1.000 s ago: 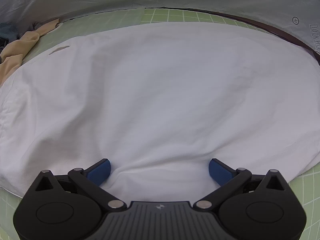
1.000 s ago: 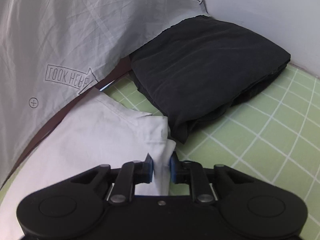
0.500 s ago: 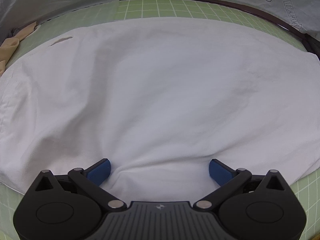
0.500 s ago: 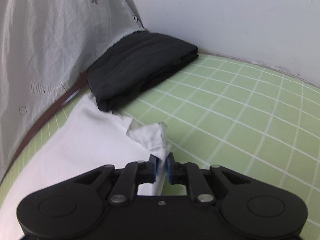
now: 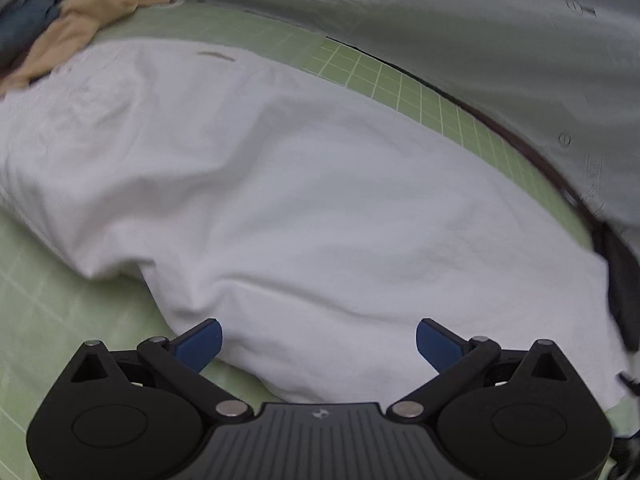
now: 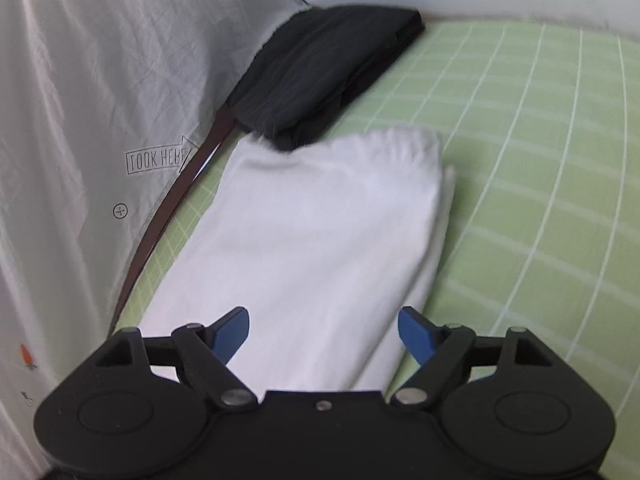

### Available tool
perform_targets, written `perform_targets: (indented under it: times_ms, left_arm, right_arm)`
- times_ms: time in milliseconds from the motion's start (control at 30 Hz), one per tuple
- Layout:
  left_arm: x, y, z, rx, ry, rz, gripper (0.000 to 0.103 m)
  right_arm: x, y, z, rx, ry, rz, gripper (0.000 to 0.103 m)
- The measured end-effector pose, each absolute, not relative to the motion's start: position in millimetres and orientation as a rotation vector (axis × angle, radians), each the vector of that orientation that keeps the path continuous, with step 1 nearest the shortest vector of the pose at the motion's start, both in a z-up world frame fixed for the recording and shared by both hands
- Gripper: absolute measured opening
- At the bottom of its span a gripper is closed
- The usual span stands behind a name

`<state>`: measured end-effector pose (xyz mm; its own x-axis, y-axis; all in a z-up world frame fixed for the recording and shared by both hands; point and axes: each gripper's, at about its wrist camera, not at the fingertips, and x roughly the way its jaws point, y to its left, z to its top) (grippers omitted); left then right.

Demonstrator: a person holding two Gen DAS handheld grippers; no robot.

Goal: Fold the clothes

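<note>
Left tool: the left tool [image 5: 318, 336] hangs low over the near edge of a white garment [image 5: 304, 200], its blue fingertips [image 5: 200, 342] spread wide apart and gripping nothing.
Right tool: the right tool [image 6: 323, 332] is likewise released, blue fingertips [image 6: 230, 330] splayed to either side of the cloth, nothing held between them.
White garment: it lies on the green gridded mat [image 5: 48, 304]; in the left wrist view it spreads broad and softly creased, in the right wrist view it [image 6: 320, 232] shows as a long folded panel with a doubled edge along its right side.
Black garment: a folded black garment [image 6: 324, 72] sits at the far end of the white one, its near corner overlapping the white cloth's top edge.
Backdrop: a pale grey sheet [image 6: 100, 92] printed with small carrots and a "LOOK HERE" arrow rises beside the mat along a dark brown strip [image 6: 176, 200].
Other clothes: a tan garment [image 5: 80, 28] lies crumpled at the far left corner in the left wrist view, touching the white cloth's far edge, with dark blue fabric [image 5: 28, 20] beyond it.
Mat: the green gridded mat [image 6: 540, 160] stretches bare to the right of the fold.
</note>
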<state>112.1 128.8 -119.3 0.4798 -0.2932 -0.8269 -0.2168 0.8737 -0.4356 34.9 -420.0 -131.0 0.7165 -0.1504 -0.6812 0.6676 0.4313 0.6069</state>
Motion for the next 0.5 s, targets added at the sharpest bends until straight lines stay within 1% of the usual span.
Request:
perform_targets:
  times_ms: [67, 167, 233, 333, 433, 500]
  left_arm:
    - [101.9, 126.1, -128.7, -0.704, 1.083, -0.075, 0.094]
    - [87.2, 116.3, -141.6, -0.849, 1.087, -0.073, 0.083]
    - [82.1, 108.8, -148.0, -0.888, 1.088, -0.06, 0.079]
    - [70.9, 98.9, -154.1, -0.947, 1.066, -0.045, 0.073]
    - [63.3, 90.4, -160.7, -1.041, 1.039, -0.036, 0.062]
    - [61.4, 85.1, -167.3, -1.094, 1.03, -0.022, 0.05]
  right_arm:
    - [36.5, -416.6, -133.1, 1.059, 0.589, -0.498, 0.081]
    - [39.1, -417.7, -138.2, 1.134, 0.605, -0.424, 0.075]
    - [39.4, -423.4, -143.5, 1.181, 0.625, -0.398, 0.07]
    - [35.6, -433.6, -151.1, 1.249, 0.635, -0.368, 0.068]
    - [32.7, -443.2, -154.7, 1.283, 0.643, -0.356, 0.068]
    - [31.8, -449.2, -155.1, 1.284, 0.658, -0.348, 0.066]
